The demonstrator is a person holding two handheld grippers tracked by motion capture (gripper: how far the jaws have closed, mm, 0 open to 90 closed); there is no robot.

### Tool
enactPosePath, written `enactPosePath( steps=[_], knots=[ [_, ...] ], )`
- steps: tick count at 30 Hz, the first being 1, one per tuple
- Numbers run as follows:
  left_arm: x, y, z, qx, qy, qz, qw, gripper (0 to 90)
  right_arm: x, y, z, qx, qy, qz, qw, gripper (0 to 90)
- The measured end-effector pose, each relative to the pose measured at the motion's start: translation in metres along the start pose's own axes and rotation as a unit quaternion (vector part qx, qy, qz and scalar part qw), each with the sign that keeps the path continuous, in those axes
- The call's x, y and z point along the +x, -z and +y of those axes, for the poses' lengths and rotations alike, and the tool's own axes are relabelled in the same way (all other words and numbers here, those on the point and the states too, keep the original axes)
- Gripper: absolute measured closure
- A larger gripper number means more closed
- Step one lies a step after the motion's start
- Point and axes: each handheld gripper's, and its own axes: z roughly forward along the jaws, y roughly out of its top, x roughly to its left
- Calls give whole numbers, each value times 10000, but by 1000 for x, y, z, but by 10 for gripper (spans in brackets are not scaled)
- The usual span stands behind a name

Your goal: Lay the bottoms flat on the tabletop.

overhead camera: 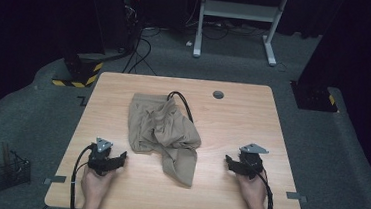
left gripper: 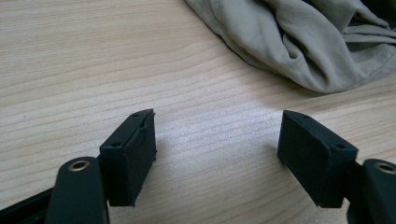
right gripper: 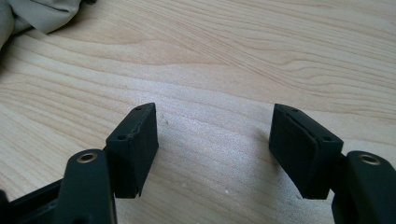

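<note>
both grippers, left gripper (overhead camera: 119, 158) and right gripper (overhead camera: 230, 162), sit spread wide and empty, and that crumpled khaki garment (overhead camera: 164, 130) looks soft and floppy, so i'd pinch an outer hem.

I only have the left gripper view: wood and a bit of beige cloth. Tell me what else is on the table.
Observer: The beige cloth is one crumpled garment lying mid-table, between both grippers.
Operator: Report the right hand-held gripper.
Observer: The right hand-held gripper is open, jaws wide over bare wood, near the table's right side.
Operator: Say whether anything lies under the cloth.
Observer: A black cable curves out from the cloth's far edge; its other end is hidden.
</note>
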Motion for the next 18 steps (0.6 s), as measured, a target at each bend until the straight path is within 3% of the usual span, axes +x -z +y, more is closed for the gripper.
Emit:
enactPosePath(
  steps=[14, 15, 18],
  knots=[
    [1, 0, 0, 22, -43, -16, 10000, 274, 3, 0, 0, -6, -17, -27, 10000, 356],
    [1, 0, 0, 18, -33, -22, 10000, 274, 4, 1, 0, -29, 4, 10, 10000, 410],
    [1, 0, 0, 3, 17, -53, 10000, 274, 4, 1, -1, -46, 46, 51, 10000, 426]
  ],
)
